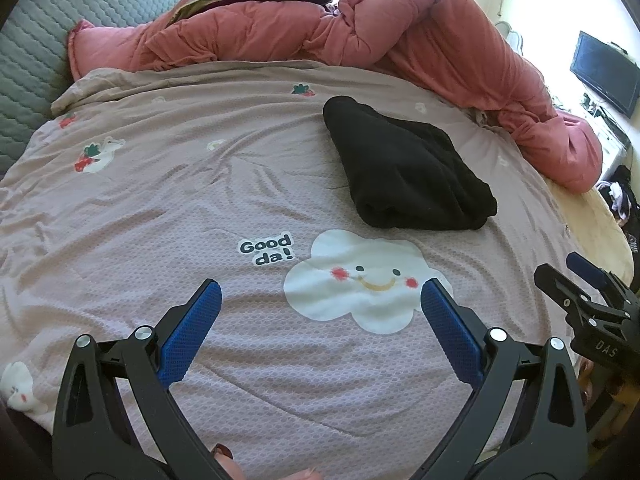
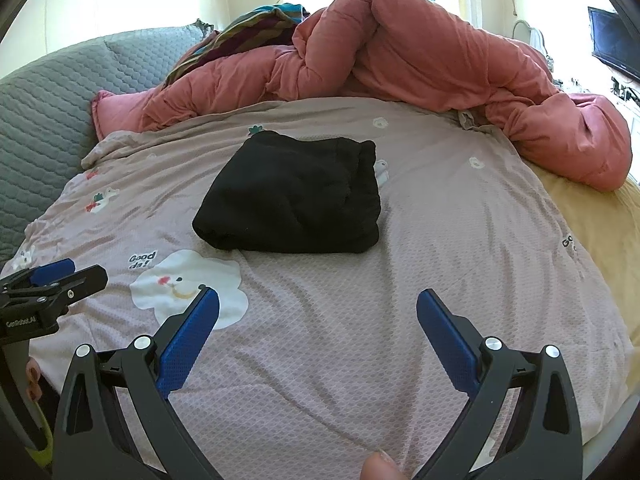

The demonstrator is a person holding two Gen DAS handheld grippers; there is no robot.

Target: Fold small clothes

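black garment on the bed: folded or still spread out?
Folded. The black garment lies as a compact, thick bundle with stacked layer edges along its near side, on the pink sheet. Neither gripper touches it.

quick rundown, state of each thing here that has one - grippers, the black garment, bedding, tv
left gripper: open, empty, above the sheet
right gripper: open, empty, above the sheet
black garment: folded into a compact bundle, lying on the sheet, untouched
printed sheet: spread out, lightly wrinkled
pink comforter: bunched up along the far side
tv: screen dark
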